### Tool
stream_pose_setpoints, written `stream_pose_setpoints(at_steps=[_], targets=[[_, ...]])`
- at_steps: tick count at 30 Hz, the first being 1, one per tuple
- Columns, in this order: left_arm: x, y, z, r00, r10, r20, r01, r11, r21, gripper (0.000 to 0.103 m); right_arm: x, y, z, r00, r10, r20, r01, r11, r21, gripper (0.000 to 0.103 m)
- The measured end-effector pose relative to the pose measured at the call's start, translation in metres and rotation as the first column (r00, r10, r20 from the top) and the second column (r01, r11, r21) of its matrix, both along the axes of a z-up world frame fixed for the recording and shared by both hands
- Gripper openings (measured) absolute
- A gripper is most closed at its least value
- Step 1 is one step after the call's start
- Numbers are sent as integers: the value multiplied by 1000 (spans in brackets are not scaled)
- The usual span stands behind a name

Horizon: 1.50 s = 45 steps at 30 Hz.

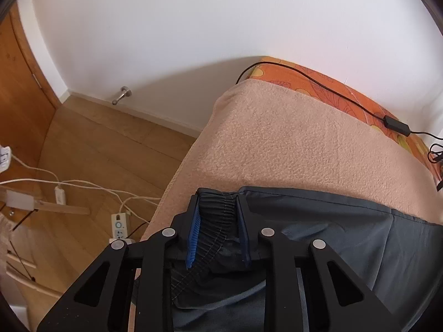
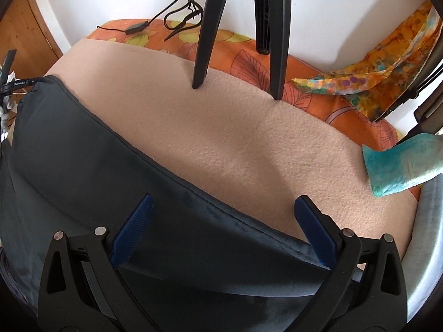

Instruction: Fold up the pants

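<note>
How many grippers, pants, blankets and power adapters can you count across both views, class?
Grippers: 2 (left gripper, right gripper)
Pants: 1
Blanket: 1
Power adapter: 1
Total: 5

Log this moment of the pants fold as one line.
left gripper: shut on waistband | right gripper: open over pants | surface: beige blanket | fold: not yet made
</note>
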<state>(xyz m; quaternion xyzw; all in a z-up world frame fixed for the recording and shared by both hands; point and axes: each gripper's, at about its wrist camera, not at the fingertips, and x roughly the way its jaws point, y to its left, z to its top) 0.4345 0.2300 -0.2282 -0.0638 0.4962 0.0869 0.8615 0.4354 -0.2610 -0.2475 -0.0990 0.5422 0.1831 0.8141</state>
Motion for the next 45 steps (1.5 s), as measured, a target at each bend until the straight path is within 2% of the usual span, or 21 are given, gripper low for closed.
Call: stream_pose_setpoints(at_steps=[3,6,7,8,9,10,11,16,23,28,35,40,45], targets=[[-3,3,4,999,7,40,-5,1000,-28,21,-5,4,-2,1000,15,20,-15,1000,-12,102],[-8,8,13,996,19,84,-15,998,-57,21,-13,9,1,999,38,24,-38,999,14,83],[-10,9,17,995,18,100,-12,998,-66,21,-16,11,4,998,46,31,-46,999,17,70],[-11,10,21,994,18,110,-11,997,-72,21,-19,13,6,998,57,37,-58,998,21,50],[-12,10,25,993,19,119,-10,997,-73,21,-22,15,8,997,61,38,-62,998,24,38],[-15,11,29,991,18,132,-9,997,-74,21,-24,18,9,998,59,37,-60,998,18,15],[-18,11,34,989,19,147,-8,997,-77,21,-26,20,11,998,57,37,-57,998,4,8],[-35,17,58,978,22,205,-3,996,-92,20,-49,36,34,991,97,95,-95,995,-25,3],[-75,32,87,958,41,285,-7,993,-119,20,-103,35,111,967,61,247,-77,995,56,2],[-118,43,94,946,60,318,-13,989,-147,20,-159,39,149,949,89,303,-120,989,86,2],[-189,57,86,937,77,341,-20,986,-167,20,-246,48,160,943,147,299,-192,973,130,2],[-235,59,70,940,83,331,-26,985,-173,20,-301,51,151,954,175,243,-220,960,174,2],[-275,54,47,949,78,307,-25,985,-172,21,-343,54,134,958,224,181,-255,951,175,2]])
